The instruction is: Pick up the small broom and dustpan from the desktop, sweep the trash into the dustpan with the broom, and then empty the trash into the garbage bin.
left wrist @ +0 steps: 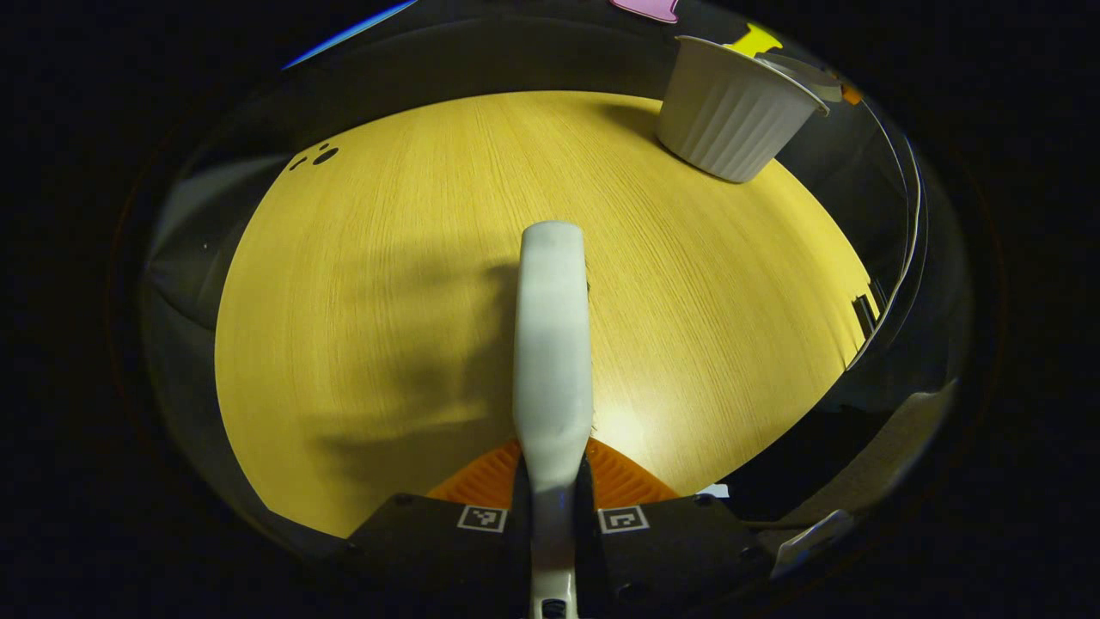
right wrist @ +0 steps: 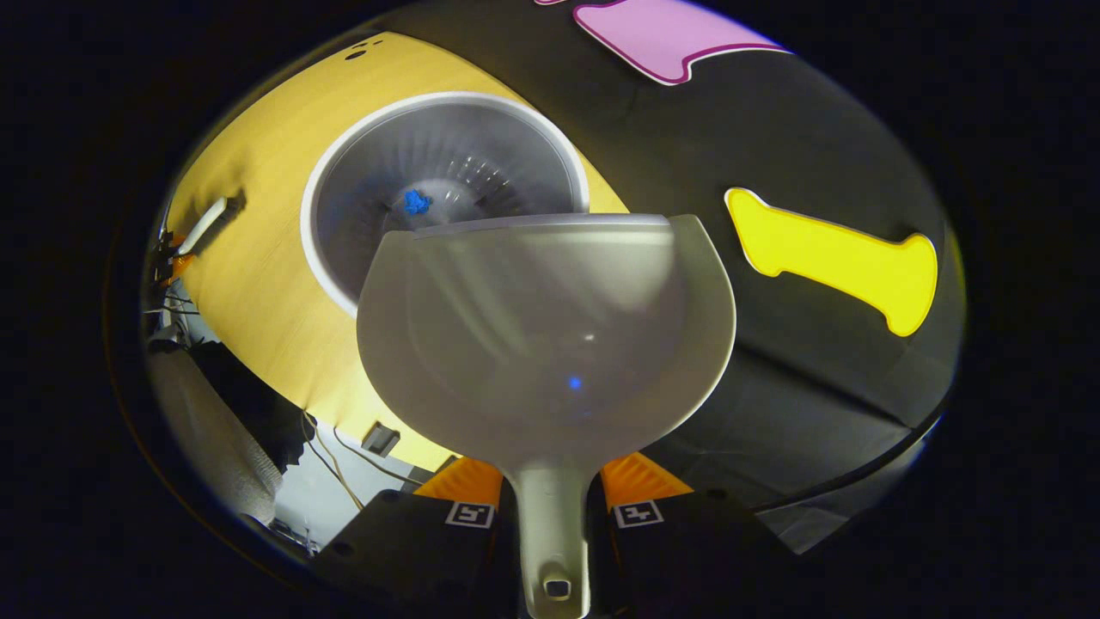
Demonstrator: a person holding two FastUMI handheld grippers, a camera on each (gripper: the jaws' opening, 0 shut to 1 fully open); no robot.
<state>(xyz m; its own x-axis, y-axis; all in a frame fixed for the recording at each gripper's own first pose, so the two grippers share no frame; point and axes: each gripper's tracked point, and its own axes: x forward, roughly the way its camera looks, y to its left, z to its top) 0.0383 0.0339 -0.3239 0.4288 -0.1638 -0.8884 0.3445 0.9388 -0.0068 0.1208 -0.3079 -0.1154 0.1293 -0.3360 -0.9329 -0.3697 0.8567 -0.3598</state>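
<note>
One blue scrap (right wrist: 417, 202) inside ribbed white bin (right wrist: 344, 163), smooth dustpan (right wrist: 546, 344) above

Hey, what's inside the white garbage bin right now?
In the right gripper view, one small blue scrap lies at the bottom of the garbage bin. The dustpan, held over its near rim, covers that part of the inside.

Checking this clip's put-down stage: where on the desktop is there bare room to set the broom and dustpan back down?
The wood desktop lies bare from the left gripper, shut on the broom, out to the far edge. It is crowded at the far right corner, where the garbage bin stands; there the right gripper holds the dustpan over the bin.
</note>
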